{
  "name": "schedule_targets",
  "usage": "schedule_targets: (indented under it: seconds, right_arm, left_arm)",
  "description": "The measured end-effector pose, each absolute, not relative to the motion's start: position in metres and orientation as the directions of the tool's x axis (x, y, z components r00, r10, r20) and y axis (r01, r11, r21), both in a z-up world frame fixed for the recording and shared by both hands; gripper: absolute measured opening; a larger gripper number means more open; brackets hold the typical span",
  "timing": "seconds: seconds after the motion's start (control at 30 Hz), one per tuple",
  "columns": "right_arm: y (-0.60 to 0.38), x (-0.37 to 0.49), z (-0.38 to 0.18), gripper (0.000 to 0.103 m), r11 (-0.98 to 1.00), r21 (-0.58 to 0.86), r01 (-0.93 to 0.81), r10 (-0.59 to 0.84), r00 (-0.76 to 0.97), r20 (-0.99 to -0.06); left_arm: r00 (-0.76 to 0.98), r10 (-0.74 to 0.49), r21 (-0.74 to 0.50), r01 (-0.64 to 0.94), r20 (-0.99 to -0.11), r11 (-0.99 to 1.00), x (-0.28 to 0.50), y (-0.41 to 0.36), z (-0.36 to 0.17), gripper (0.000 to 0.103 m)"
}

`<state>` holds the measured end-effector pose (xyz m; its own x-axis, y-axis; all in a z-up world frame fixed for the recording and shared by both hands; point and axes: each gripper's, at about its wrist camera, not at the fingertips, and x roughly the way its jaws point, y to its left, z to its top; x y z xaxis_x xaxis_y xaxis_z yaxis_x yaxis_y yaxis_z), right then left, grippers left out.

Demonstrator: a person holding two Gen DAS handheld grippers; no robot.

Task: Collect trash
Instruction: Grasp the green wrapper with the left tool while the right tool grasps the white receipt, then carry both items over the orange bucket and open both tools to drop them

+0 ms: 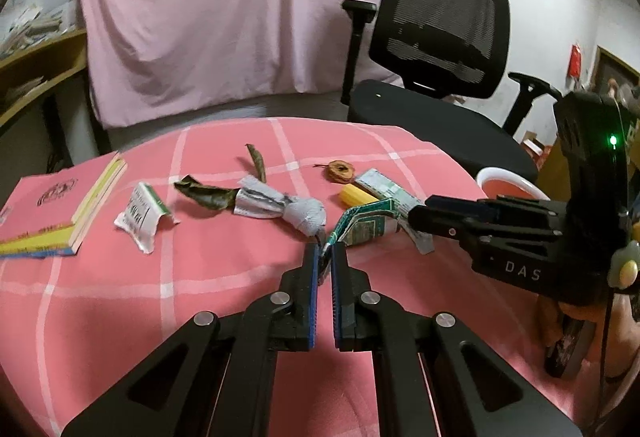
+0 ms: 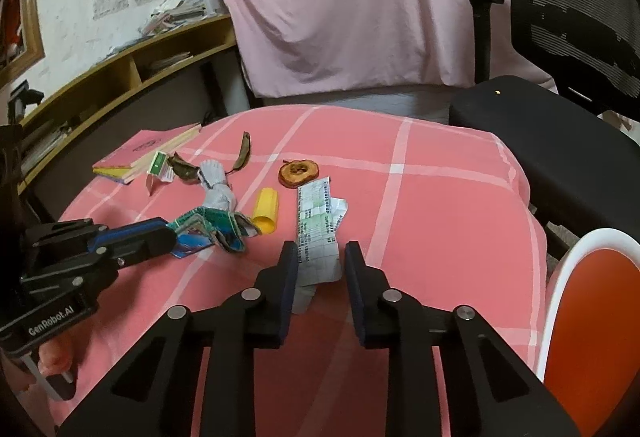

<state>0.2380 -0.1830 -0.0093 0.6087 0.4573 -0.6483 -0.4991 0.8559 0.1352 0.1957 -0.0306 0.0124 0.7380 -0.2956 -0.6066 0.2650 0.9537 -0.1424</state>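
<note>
Trash lies on a pink checked tablecloth. My left gripper is shut on the edge of a folded green printed wrapper, also in the right wrist view. My right gripper is open, its fingers either side of a long white-green paper slip. Other trash: a grey crumpled tissue, dark dried leaves, a torn white wrapper, a yellow cap and a dried fruit slice.
A pink book lies at the table's left. A black office chair stands behind the table. A white-rimmed orange bin stands at the table's right side. Wooden shelves line the left wall.
</note>
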Motion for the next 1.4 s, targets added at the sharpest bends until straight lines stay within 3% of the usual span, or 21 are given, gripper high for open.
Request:
schedule_targets:
  seconds: [0.43,0.97,1.4]
  right_arm:
    - [-0.181,0.223,-0.001,0.009,0.864,0.067,-0.499,0.434,0.671,-0.601]
    - [-0.190,0.191,0.014,0.007,0.889,-0.006,-0.459,0.395,0.771,-0.499]
    - [-0.235,0.134,0.050,0.007,0.948,-0.109,-0.300,0.281,0.946,-0.159]
  left_arm:
    - [0.791,-0.272,-0.187,0.201,-0.548,0.962,0.171,-0.022,0.024,0.002]
    - [0.833,-0.217,-0.206,0.127,-0.508,0.970,0.148,-0.029,0.037,0.002]
    - [0.891,-0.289,-0.178,0.239,-0.351,0.955,0.146,-0.077,0.085,0.002]
